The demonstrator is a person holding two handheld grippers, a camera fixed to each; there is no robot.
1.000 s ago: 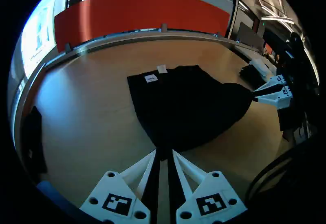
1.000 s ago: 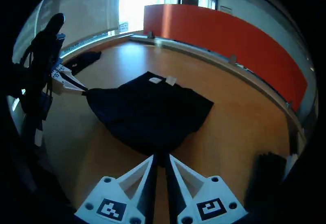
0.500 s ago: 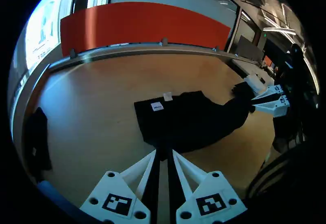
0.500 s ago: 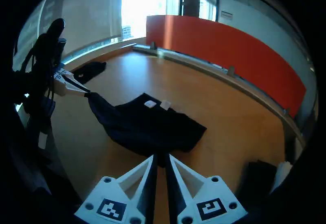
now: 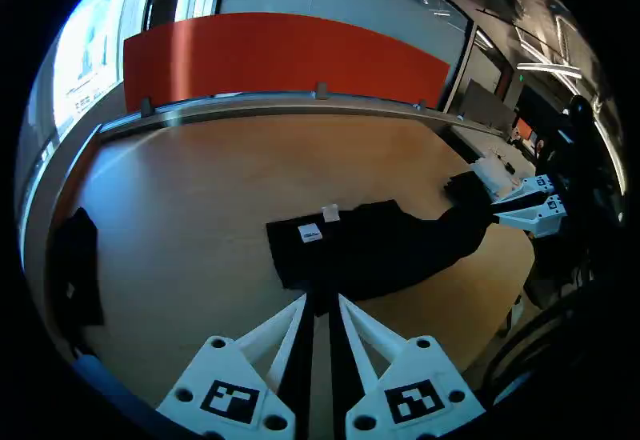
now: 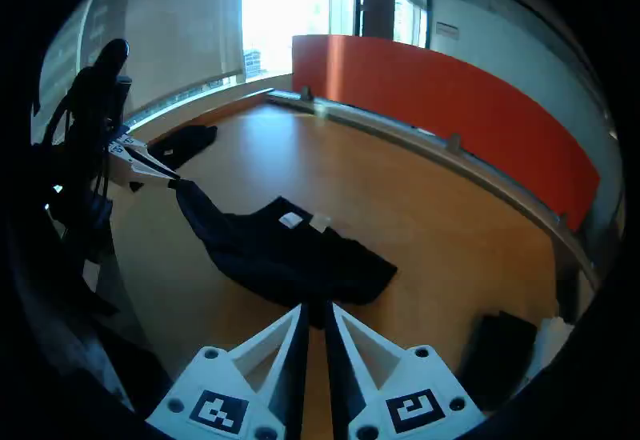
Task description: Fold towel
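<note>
Here the black towel (image 5: pixel 376 248) sags between left tool (image 5: pixel 323 302) and right tool (image 6: pixel 316 310), each pinched tight on a corner

The towel (image 5: pixel 384 244) corner vanishes into the narrow dark gap between the left gripper (image 5: pixel 323 298) fingers, and another corner does the same at the right gripper (image 6: pixel 316 306). Both gripper bodies run off the bottom edge. The black cloth swallows its own folds. Its two white labels (image 5: pixel 310 233) are too small to read. At the table (image 5: pixel 200 200)'s left edge sits a dark bundle (image 5: pixel 76 268), unidentifiable. The person (image 6: pixel 88 120) is mere silhouette.
</note>
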